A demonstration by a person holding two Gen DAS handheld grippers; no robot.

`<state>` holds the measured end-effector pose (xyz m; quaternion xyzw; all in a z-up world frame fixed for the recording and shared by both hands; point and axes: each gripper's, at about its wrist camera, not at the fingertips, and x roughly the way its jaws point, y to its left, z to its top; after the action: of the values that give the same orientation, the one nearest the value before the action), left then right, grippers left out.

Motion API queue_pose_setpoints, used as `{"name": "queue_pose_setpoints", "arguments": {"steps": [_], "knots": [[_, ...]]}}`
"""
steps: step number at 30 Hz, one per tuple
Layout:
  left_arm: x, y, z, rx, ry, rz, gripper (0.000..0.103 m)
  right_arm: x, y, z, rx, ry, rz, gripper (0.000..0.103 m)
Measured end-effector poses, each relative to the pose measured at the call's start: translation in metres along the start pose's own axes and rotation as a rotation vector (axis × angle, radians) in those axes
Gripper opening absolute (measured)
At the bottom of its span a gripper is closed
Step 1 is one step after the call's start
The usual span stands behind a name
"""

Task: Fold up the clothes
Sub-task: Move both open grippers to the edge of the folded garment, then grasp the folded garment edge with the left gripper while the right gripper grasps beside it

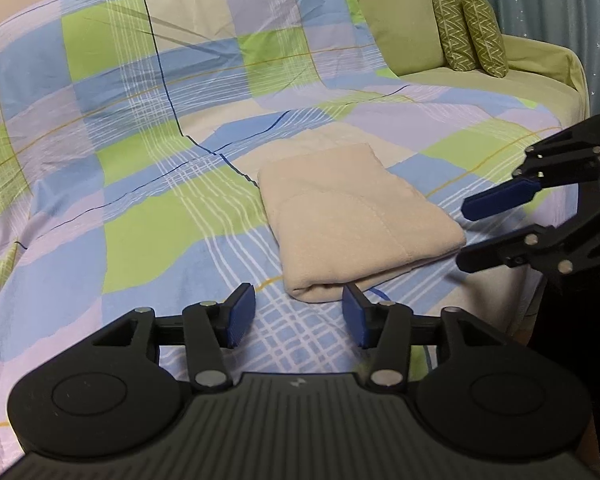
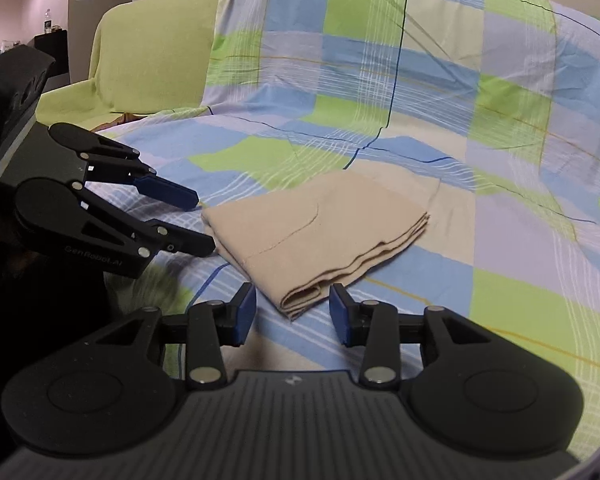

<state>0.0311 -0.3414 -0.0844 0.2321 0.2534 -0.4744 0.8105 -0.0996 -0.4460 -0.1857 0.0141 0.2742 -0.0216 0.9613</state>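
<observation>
While both grippers hover with jaws apart and hold nothing, the left gripper [image 1: 299, 316] and right gripper [image 2: 292, 314] sit just short of one folded beige cloth [image 1: 356, 216] lying on the checked sheet [image 1: 140, 184]. Beyond it rises the green sofa [image 1: 404, 32]. Only the left view shows two patterned cushions [image 1: 468, 28] and a curtain [image 1: 560, 4]; only the right view shows the cloth's layered open edges [image 2: 380, 256] and a dark cabinet [image 2: 52, 56].
</observation>
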Motion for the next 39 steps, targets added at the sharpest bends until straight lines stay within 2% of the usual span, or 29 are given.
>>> {"name": "queue_pose_setpoints", "arguments": {"steps": [6,12,16,18,22,24,27,33,34,35,37,39], "knots": [[-0.004,-0.002,-0.003,0.013,-0.001,-0.005,0.055,-0.003,0.016,0.001,-0.088,0.018,-0.046,0.040],[-0.008,0.001,-0.005,0.012,-0.012,-0.009,0.058,0.005,0.039,0.014,-0.306,0.037,-0.118,0.040],[-0.014,0.001,-0.008,0.047,-0.037,-0.016,0.061,0.025,0.054,0.018,-0.492,0.094,-0.148,0.041],[-0.018,0.001,-0.010,0.092,-0.056,-0.020,0.064,0.040,0.060,0.015,-0.611,0.140,-0.167,0.041],[-0.018,-0.004,-0.015,0.215,-0.080,-0.015,0.065,0.051,0.071,0.012,-0.769,0.152,-0.190,0.044],[-0.017,-0.008,-0.016,0.266,-0.086,-0.007,0.065,0.057,0.080,0.010,-0.906,0.149,-0.208,0.044],[-0.013,-0.020,-0.019,0.422,-0.110,0.012,0.066,0.060,0.082,0.013,-0.960,0.135,-0.232,0.044],[0.002,-0.042,-0.024,0.666,-0.169,0.064,0.067,0.067,0.082,0.008,-1.055,0.116,-0.268,0.042],[0.006,-0.045,-0.025,0.707,-0.179,0.077,0.067,0.068,0.083,0.006,-1.069,0.108,-0.271,0.039],[0.009,-0.048,-0.025,0.748,-0.188,0.089,0.067,0.068,0.083,0.005,-1.069,0.106,-0.267,0.032],[0.015,-0.052,-0.026,0.818,-0.202,0.107,0.067,0.067,0.082,0.005,-1.068,0.104,-0.257,0.012],[0.020,-0.054,-0.025,0.869,-0.213,0.115,0.067,0.065,0.082,0.010,-1.045,0.100,-0.260,0.009]]}}
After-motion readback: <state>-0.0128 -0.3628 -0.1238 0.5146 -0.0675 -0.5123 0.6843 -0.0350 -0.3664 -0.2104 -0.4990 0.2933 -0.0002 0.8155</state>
